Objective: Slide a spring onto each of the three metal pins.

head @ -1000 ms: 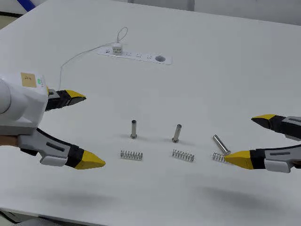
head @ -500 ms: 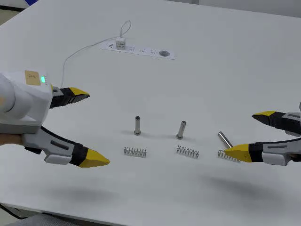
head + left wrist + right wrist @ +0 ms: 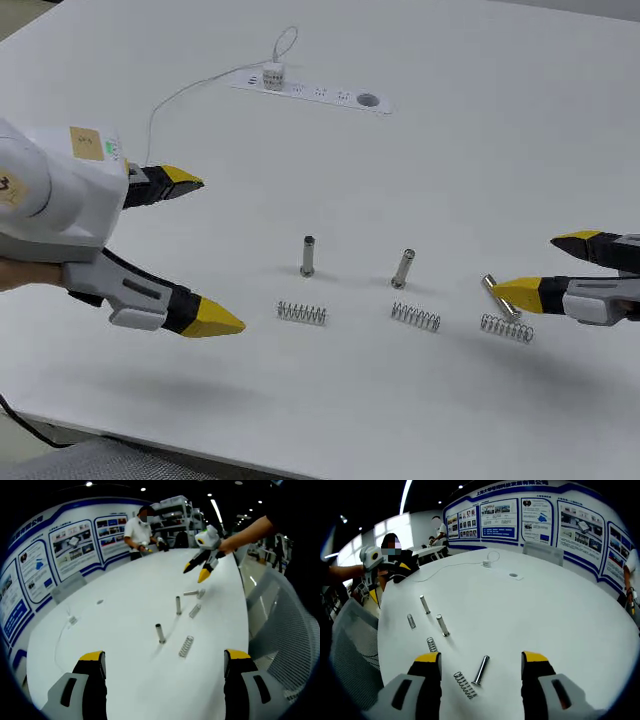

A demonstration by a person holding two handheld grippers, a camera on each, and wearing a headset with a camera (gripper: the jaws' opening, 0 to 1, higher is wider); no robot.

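Note:
Two metal pins stand upright on the white table: the left pin [image 3: 308, 255] and the middle pin [image 3: 404, 268]. A third pin [image 3: 497, 295] lies flat at the right. One spring lies in front of each: left spring [image 3: 301, 313], middle spring [image 3: 415, 317], right spring [image 3: 506, 328]. My right gripper [image 3: 540, 265] is open, its near fingertip just over the lying pin [image 3: 480, 670], with the right spring [image 3: 464, 684] beside it. My left gripper [image 3: 205, 250] hangs open to the left of the row, facing the left pin [image 3: 160, 633] and left spring [image 3: 186, 646].
A white power strip [image 3: 312, 92] with a plugged-in adapter and thin cable [image 3: 180, 92] lies at the far side of the table. People stand at the table's far end in the left gripper view. A mesh chair [image 3: 285, 630] sits by the table edge.
The head camera has shifted, so everything sits further right in the picture. My right gripper's near fingertip has gone from beside the right spring up to the lying pin's far end. Left gripper unchanged.

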